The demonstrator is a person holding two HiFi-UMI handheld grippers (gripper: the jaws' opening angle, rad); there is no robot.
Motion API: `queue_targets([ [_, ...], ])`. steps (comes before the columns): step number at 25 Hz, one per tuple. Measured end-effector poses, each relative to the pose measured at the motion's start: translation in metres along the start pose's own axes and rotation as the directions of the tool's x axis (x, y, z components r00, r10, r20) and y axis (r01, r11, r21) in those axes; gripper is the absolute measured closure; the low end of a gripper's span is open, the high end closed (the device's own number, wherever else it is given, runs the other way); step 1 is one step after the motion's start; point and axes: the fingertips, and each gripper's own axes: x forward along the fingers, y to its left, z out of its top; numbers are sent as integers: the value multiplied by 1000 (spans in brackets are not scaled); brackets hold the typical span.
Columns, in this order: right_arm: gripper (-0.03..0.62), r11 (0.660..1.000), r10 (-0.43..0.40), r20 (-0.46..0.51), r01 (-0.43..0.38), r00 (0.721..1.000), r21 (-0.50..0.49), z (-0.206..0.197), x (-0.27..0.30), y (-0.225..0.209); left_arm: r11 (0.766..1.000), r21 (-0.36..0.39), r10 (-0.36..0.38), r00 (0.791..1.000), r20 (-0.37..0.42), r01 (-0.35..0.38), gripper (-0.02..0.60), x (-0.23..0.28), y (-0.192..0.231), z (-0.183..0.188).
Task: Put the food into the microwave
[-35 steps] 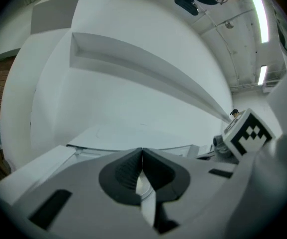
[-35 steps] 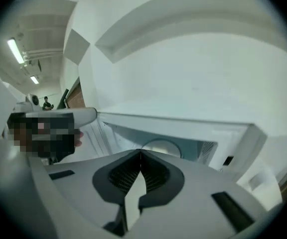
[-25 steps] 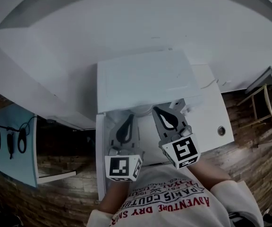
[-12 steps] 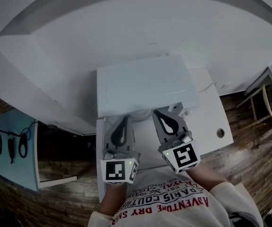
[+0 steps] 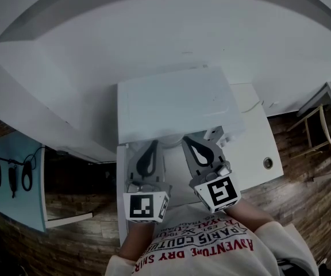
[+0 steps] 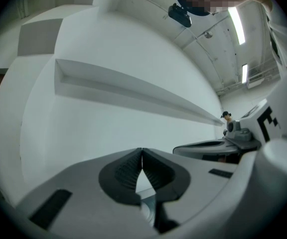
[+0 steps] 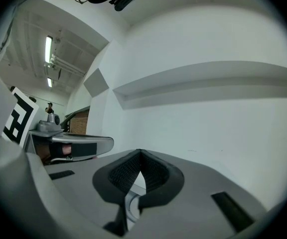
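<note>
Little had changed over the last second. The left tongs (image 5: 153, 145) and the right tongs (image 5: 188, 138) sat almost where they had been, side by side and level in front of my operator's printed shirt (image 5: 206, 241). Only the right one had drifted a touch closer to its partner. Both pairs were closed, tips pressed together with nothing between them, as each gripper view showed plainly.

Just under and ahead of the tips stood the microwave (image 5: 177, 99), a white box whose top filled the space beyond both tongs. I could not pick out the food in any view.

The microwave rested on a white table (image 5: 256, 132) that ran on to the right of the right tongs, where a small round thing (image 5: 268, 163) lay near the front edge; I could not tell what it was. Below the table on both sides the floor (image 5: 303, 197) showed a brown brick pattern.

Well off to the left of the left tongs stood a pale blue board (image 5: 16, 200) with dark items on it. Far to the right stood a wooden chair (image 5: 318, 128). Beyond the microwave rose a plain white wall (image 5: 154, 39) with a long ledge (image 6: 133, 91), and strip lights (image 6: 236, 24) shone on the ceiling.
</note>
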Motion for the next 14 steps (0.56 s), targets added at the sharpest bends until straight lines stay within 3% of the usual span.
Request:
queue_targets([
  [14, 583, 1000, -7, -24, 8, 1000, 26, -8, 9, -7, 1000, 6, -23, 999, -24, 23, 575, 10, 0, -7],
])
